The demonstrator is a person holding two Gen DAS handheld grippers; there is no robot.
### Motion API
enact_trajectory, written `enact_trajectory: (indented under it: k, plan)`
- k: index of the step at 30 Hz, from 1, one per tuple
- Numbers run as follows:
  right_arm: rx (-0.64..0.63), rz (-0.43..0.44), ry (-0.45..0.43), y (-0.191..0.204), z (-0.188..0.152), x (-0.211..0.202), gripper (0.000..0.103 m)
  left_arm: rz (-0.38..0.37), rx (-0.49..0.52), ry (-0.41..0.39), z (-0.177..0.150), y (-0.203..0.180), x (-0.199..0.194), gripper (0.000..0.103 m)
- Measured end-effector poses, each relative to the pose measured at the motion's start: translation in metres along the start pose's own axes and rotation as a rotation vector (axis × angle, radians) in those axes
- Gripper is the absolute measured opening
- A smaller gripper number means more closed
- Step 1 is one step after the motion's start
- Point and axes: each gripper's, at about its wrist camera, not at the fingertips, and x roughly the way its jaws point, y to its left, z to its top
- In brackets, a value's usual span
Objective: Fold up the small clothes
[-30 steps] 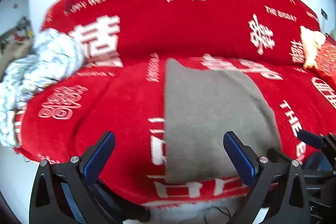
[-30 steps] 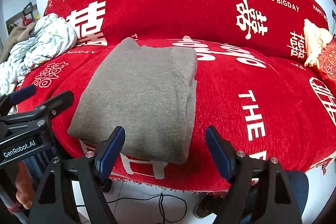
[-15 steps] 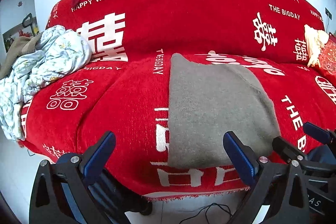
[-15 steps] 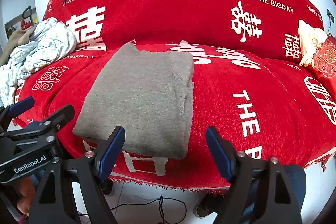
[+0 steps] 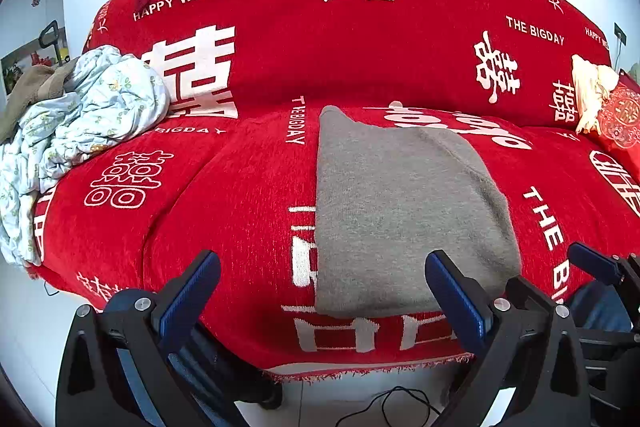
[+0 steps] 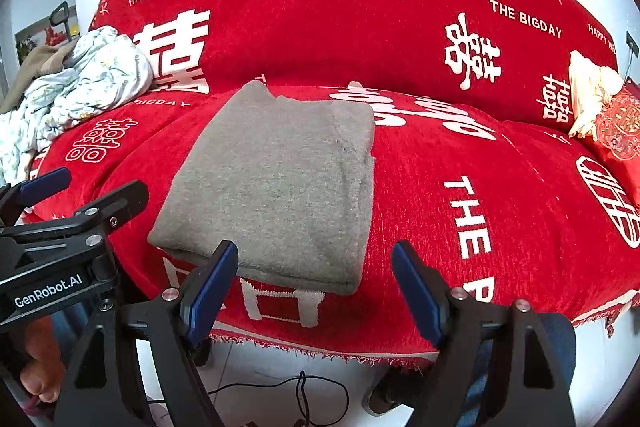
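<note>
A grey knitted garment (image 5: pixel 400 211) lies folded into a flat rectangle on the seat of the red sofa (image 5: pixel 240 203); it also shows in the right wrist view (image 6: pixel 280 183). My left gripper (image 5: pixel 320 291) is open and empty, held off the sofa's front edge, its right finger in front of the garment's near edge. My right gripper (image 6: pixel 316 287) is open and empty, just in front of the garment's near right corner. The left gripper also shows at the left of the right wrist view (image 6: pixel 56 195).
A crumpled pale blue floral cloth (image 5: pixel 84 123) lies heaped on the sofa's left end. A cream cloth and a red cushion (image 5: pixel 616 115) sit at the right end. A black cable (image 6: pixel 288 391) lies on the white floor below the sofa's fringe.
Both grippers have drawn back a little from the sofa, open and empty throughout. The grey garment has not moved.
</note>
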Motion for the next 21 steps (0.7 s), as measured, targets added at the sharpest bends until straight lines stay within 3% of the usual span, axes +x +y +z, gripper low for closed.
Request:
enact_trajectory:
  k: [21]
  plan:
    - [-0.007, 0.002, 0.003, 0.0006, 0.0003, -0.0021, 0.082, 0.013, -0.006, 0.015, -0.0028, 0.0024, 0.0032, 0.102]
